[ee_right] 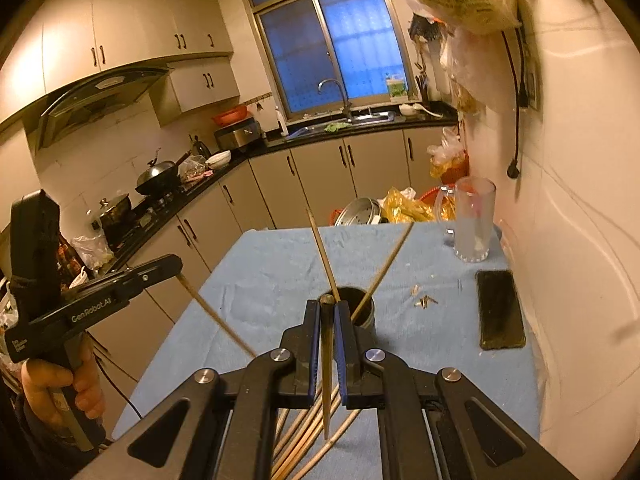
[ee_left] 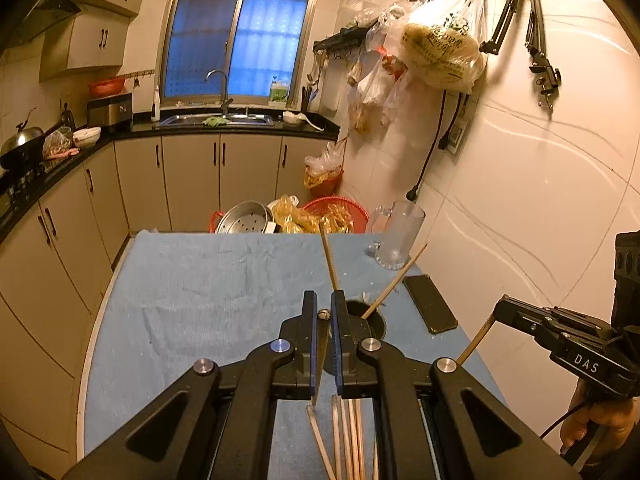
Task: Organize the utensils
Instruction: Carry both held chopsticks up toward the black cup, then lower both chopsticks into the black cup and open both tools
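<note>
Both your grippers are clamped on one chopstick each: left gripper point(ee_left: 324, 314), right gripper point(ee_right: 327, 312). Dark holder cup point(ee_right: 362, 308) sits mid-table with two sticks inside; loose chopsticks point(ee_left: 348, 436) lie near. They're probably light, stiff, slippery: grip mid-shaft.

On the surface point(ee_right: 280, 264), the holder cup point(ee_right: 362, 312) stands mid-way with two chopsticks point(ee_right: 324, 256) leaning in it. The phone point(ee_right: 500, 308) lies to its right, the glass mug point(ee_right: 474, 220) behind that by the wall, and loose chopsticks point(ee_right: 304, 436) lie at the near edge.
</note>
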The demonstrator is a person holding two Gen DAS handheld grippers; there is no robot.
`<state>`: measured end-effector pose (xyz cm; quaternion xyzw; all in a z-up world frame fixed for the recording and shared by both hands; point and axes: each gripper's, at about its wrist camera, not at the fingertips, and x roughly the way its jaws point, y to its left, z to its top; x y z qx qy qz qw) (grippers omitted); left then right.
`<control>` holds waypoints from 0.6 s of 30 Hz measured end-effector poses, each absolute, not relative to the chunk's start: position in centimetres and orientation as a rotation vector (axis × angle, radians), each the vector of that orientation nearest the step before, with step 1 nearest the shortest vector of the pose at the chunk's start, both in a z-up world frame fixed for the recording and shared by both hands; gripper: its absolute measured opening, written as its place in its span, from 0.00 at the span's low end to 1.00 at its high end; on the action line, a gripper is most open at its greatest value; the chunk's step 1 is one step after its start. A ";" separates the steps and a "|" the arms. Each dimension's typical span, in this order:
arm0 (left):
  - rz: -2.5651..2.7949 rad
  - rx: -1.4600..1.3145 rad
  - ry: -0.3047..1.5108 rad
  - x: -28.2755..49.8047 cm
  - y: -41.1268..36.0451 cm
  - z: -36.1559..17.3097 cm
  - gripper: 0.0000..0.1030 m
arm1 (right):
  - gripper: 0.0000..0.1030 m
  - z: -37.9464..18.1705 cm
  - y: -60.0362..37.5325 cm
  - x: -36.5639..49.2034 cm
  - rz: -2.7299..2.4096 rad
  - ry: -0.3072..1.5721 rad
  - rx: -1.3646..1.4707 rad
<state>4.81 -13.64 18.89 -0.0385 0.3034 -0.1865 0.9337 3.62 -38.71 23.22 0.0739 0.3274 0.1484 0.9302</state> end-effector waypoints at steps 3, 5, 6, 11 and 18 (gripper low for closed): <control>-0.387 -0.080 0.605 5.1 -13.9 19.9 0.06 | 0.08 24.1 -38.6 3.8 0.304 0.655 0.140; -0.391 -0.079 0.597 5.3 -14.1 20.4 0.06 | 0.08 24.6 -38.5 3.8 0.301 0.643 0.136; -0.393 -0.078 0.593 5.5 -14.1 20.7 0.06 | 0.08 24.8 -38.5 3.9 0.301 0.638 0.134; -0.406 -0.083 0.576 6.3 -14.7 22.2 0.06 | 0.08 26.5 -38.7 4.5 0.291 0.601 0.134; -0.423 -0.085 0.536 7.5 -15.9 25.0 0.07 | 0.08 28.9 -38.6 5.9 0.270 0.553 0.124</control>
